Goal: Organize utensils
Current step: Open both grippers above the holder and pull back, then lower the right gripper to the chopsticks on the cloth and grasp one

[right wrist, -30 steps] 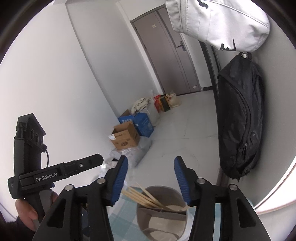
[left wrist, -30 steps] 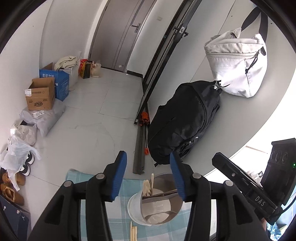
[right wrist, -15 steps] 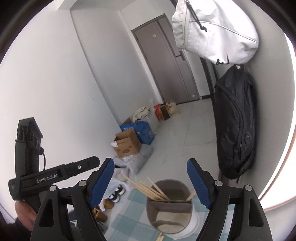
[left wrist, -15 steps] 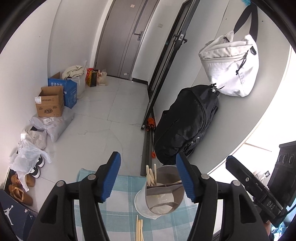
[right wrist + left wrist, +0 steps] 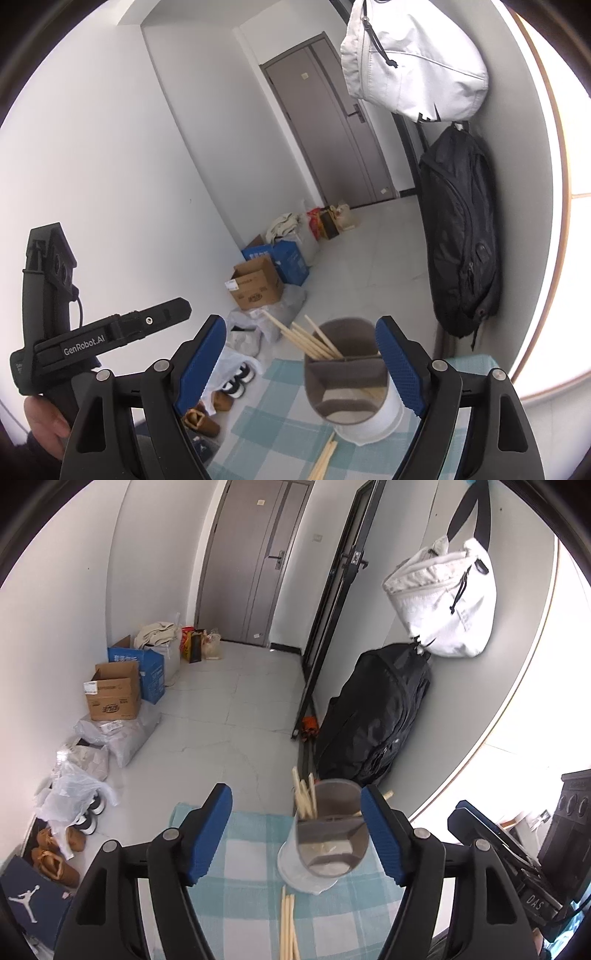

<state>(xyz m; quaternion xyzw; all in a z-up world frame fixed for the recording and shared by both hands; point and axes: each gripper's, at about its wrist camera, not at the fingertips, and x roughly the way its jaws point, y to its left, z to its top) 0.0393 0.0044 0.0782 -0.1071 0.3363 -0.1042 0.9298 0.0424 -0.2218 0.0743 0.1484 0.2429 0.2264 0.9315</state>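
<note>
Blue-padded fingers of the left gripper (image 5: 296, 834) and right gripper (image 5: 301, 365) have just spread, gripping nothing, near the utensil holder (image 5: 325, 843).

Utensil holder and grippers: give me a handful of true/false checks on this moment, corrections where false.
1. The utensil holder stands upright on the checked cloth. True.
2. The holder is empty. False: several chopsticks lean in one of its compartments.
3. More loose chopsticks lie flat on the cloth in front of the holder. True.
4. The right gripper is clamped on the holder. False: its jaws stand wide, with clear gaps either side of the holder, and have just been opening.
5. The left gripper holds a chopstick. False: its jaws have just been opening and grip nothing.
</note>
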